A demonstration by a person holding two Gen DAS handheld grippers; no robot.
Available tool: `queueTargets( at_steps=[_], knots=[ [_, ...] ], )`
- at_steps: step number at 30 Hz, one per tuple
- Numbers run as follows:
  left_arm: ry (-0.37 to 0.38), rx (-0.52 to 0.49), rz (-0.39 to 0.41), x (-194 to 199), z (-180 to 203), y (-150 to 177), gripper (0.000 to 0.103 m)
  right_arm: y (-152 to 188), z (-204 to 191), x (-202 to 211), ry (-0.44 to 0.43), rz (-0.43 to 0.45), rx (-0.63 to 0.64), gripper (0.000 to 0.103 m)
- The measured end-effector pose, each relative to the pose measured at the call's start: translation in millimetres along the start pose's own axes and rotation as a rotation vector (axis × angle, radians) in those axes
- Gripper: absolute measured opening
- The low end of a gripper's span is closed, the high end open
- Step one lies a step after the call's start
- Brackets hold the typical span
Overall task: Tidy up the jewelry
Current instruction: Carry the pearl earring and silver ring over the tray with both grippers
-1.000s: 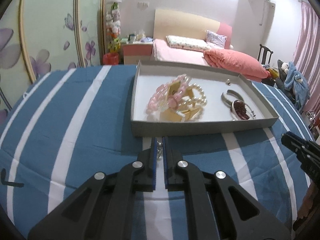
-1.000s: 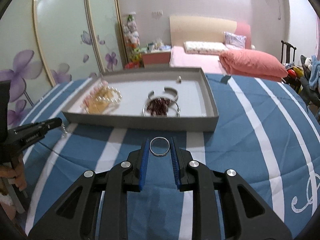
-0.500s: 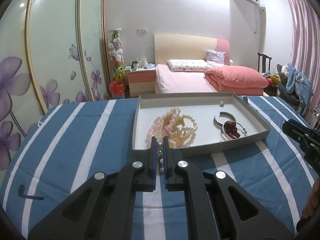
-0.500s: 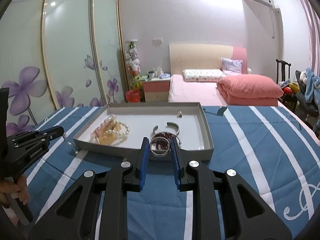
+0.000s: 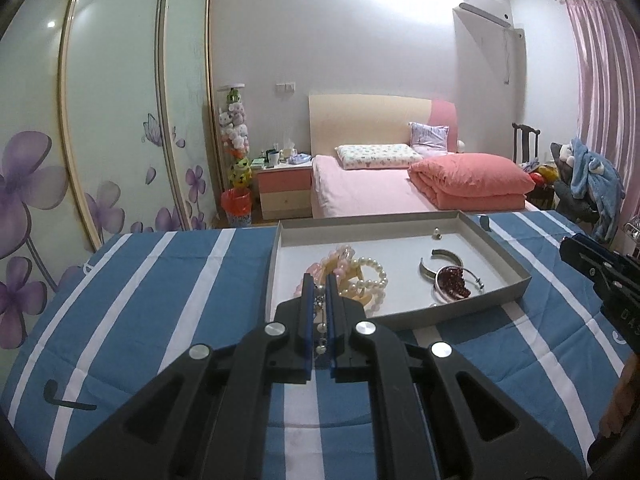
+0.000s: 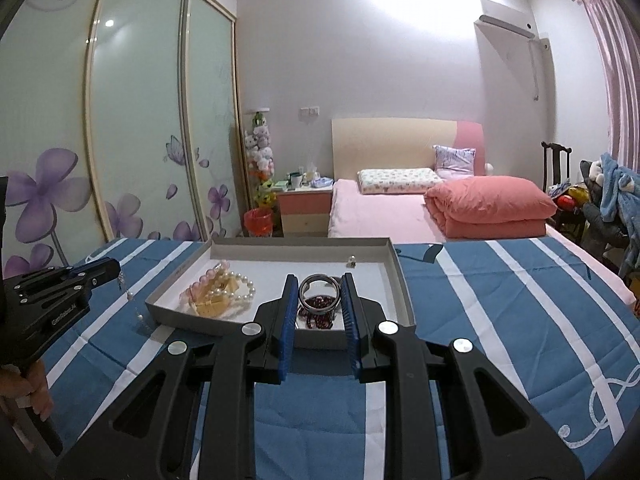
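We see the left hand-held gripper clenched on a thin silver chain strung with small pearls, which dangles over the blue cloth with white stripes on the desk. The right hand-held gripper grasps a plain silver metal ring upright between its blue pads. Just beyond both sits the shallow grey cardboard tray, holding a heap of pink and pearl bead bracelets, an open silver cuff bangle and a dark red bead bracelet. Farther off stands a pink bed.
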State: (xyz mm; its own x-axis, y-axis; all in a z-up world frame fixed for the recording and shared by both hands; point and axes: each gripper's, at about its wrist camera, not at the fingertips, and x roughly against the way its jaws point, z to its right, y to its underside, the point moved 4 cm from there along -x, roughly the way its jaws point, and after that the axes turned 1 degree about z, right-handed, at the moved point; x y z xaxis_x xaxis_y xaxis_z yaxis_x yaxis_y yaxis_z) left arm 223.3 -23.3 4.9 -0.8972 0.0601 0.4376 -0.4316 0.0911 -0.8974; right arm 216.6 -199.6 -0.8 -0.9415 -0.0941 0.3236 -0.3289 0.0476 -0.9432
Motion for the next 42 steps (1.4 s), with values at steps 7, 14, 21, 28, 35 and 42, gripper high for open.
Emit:
queueTargets(
  at_steps=[7, 14, 21, 28, 35, 42],
  knots=[
    [0.006, 0.000, 0.032, 5.5, 2.5, -2.4, 0.007, -3.6, -0.5, 2.5, 0.014, 0.044, 0.004, 0.023],
    [0.010, 0.004, 0.058, 8.8, 4.5, -3.7, 0.007, -4.6, -4.7, 4.0, 0.025, 0.072, 0.019, 0.023],
    [0.013, -0.003, 0.073, 8.6, 7.3, -6.6, 0.007, -5.7, -5.4, 4.9, 0.026, 0.086, 0.023, 0.023],
    [0.011, -0.008, 0.081, 6.4, 8.0, -8.9, 0.007, -9.5, -6.3, 4.9, 0.025, 0.109, 0.033, 0.023],
    [0.012, -0.010, 0.081, 3.7, 9.3, -10.7, 0.007, -14.7, -7.1, 0.6, 0.025, 0.129, 0.047, 0.023],
    [0.011, -0.008, 0.086, -5.3, 10.9, -17.8, 0.007, -22.7, -8.8, -9.7, 0.025, 0.144, 0.064, 0.023]
  ],
)
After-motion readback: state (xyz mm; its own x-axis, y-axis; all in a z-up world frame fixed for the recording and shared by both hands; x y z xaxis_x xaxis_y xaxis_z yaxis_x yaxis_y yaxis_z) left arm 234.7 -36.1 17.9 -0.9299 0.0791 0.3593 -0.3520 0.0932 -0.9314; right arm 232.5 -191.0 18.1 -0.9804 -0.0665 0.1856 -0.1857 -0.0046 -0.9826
